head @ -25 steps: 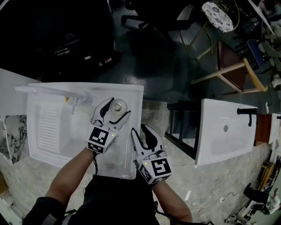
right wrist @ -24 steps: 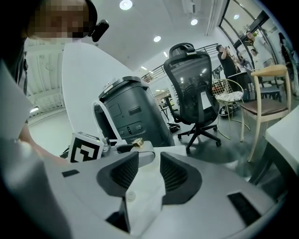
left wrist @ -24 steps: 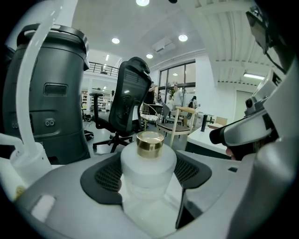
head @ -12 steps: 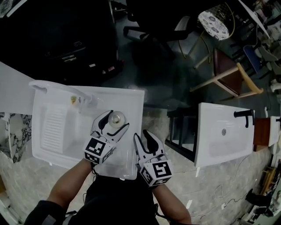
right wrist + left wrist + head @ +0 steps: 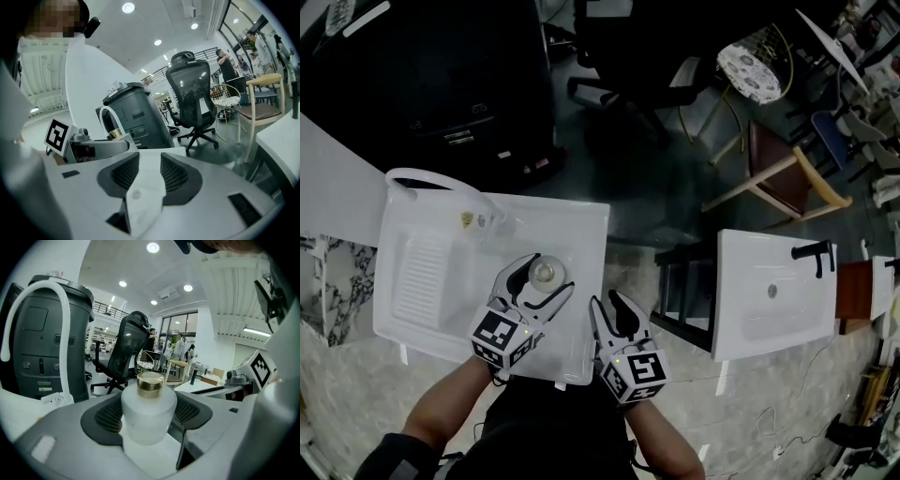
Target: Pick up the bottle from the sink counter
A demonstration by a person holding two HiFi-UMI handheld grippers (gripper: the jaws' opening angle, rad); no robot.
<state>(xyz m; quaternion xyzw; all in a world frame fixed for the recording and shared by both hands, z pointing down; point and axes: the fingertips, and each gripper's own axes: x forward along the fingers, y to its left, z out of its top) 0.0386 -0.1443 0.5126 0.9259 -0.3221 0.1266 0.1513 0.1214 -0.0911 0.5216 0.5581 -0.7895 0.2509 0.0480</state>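
A frosted white bottle (image 5: 546,272) with a gold cap stands on the flat right part of the white sink counter (image 5: 581,225). My left gripper (image 5: 546,274) has its two fingers wrapped closely round it. In the left gripper view the bottle (image 5: 149,413) fills the space between the dark pads (image 5: 105,420) and touches both, so the left gripper (image 5: 149,427) is shut on it. My right gripper (image 5: 605,305) hovers just right of it over the counter's front right corner. Its jaws (image 5: 145,173) are open by a narrow gap and hold nothing.
A white arched faucet (image 5: 431,176) rises at the counter's back left, above the ribbed basin (image 5: 417,272). A second white sink (image 5: 769,291) with a black faucet (image 5: 814,251) stands to the right. A wooden chair (image 5: 787,169) and a black office chair (image 5: 619,84) stand behind.
The left gripper's fingers have drawn in from a wide spread to a close hold round the bottle. The head view has shifted, so the sink sits lower in the frame.
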